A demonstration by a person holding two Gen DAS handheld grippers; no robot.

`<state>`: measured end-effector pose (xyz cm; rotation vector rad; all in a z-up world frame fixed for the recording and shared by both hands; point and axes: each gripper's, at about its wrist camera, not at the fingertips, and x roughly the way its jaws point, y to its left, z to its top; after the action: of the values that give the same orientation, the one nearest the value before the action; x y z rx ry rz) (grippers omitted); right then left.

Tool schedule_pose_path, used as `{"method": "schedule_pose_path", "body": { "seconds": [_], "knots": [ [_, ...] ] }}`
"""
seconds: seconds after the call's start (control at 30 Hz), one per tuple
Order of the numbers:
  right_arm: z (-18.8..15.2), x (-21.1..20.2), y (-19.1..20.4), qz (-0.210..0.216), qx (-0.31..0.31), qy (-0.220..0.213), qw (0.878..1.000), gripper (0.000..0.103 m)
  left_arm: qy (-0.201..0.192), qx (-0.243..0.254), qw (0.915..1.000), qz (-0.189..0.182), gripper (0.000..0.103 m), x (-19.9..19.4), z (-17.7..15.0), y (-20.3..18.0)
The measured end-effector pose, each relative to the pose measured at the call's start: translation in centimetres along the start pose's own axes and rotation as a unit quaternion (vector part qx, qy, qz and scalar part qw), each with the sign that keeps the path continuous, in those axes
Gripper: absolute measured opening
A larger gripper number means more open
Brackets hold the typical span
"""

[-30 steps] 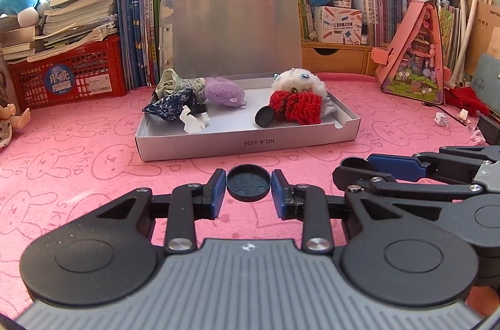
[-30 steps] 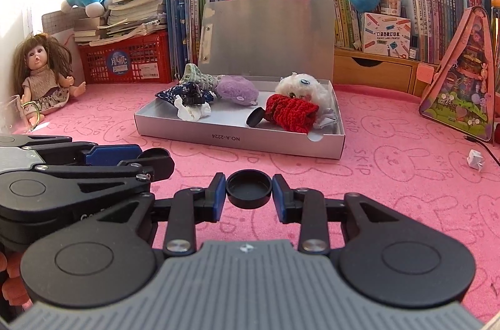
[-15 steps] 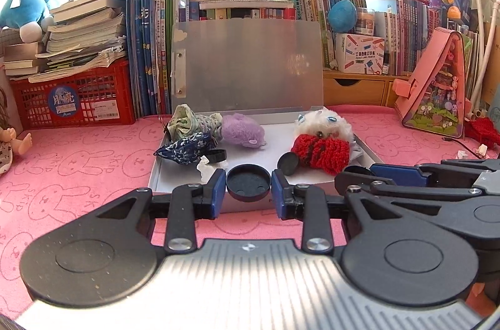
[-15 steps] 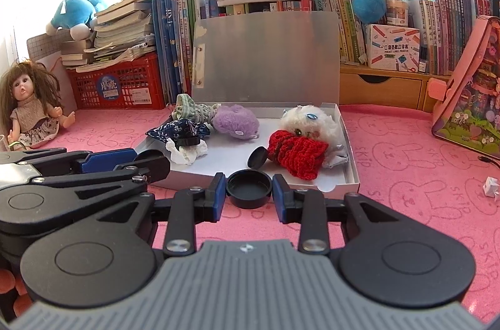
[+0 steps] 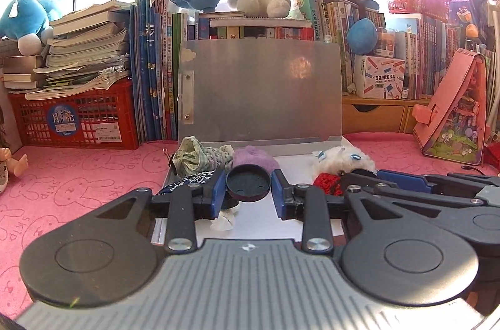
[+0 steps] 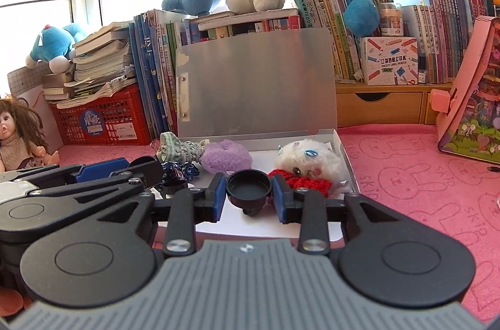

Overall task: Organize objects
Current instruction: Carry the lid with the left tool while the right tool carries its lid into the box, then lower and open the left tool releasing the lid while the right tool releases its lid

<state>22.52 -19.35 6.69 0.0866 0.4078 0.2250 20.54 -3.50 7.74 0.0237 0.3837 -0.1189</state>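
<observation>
An open silver-grey box lies on the pink mat, its lid upright at the back. Inside are a green patterned pouch, a purple plush, a white plush wrapped in red knit, and a navy cloth. My left gripper is shut on a black round cap, held over the box's front part. My right gripper is shut on a second black cap, beside the left gripper. A third black cap lies on the box floor below it.
Behind the box stand rows of books with plush toys on top. A red crate under stacked books is at the left, a doll at the far left, and a pink triangular toy house at the right.
Both grippers have moved forward and slightly up towards the box, each keeping its black cap. Their tips, earlier short of the front wall, now stand over the box.
</observation>
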Motion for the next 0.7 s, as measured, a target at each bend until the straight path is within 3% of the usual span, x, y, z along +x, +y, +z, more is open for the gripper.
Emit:
{"method": "schedule_pose_path", "body": {
  "seconds": [0.27, 0.53, 0.7],
  "knots": [
    [1.1, 3.0, -0.5, 0.003, 0.029, -0.014, 0.999, 0.039, -0.012, 0.0, 0.9999, 0.002, 0.036, 3.1, 1.6, 0.7],
    [0.9, 7.5, -1.0, 0.015, 0.058, 0.009, 0.998, 0.039, 0.014, -0.023, 0.9996, 0.006, 0.036, 7.8, 1.7, 2.3],
    [-0.2, 9.0, -1.4, 0.011, 0.058, 0.025, 0.998, 0.039, 0.031, -0.009, 0.9995, -0.003, 0.036, 9.7, 0.7, 2.3]
  ]
}}
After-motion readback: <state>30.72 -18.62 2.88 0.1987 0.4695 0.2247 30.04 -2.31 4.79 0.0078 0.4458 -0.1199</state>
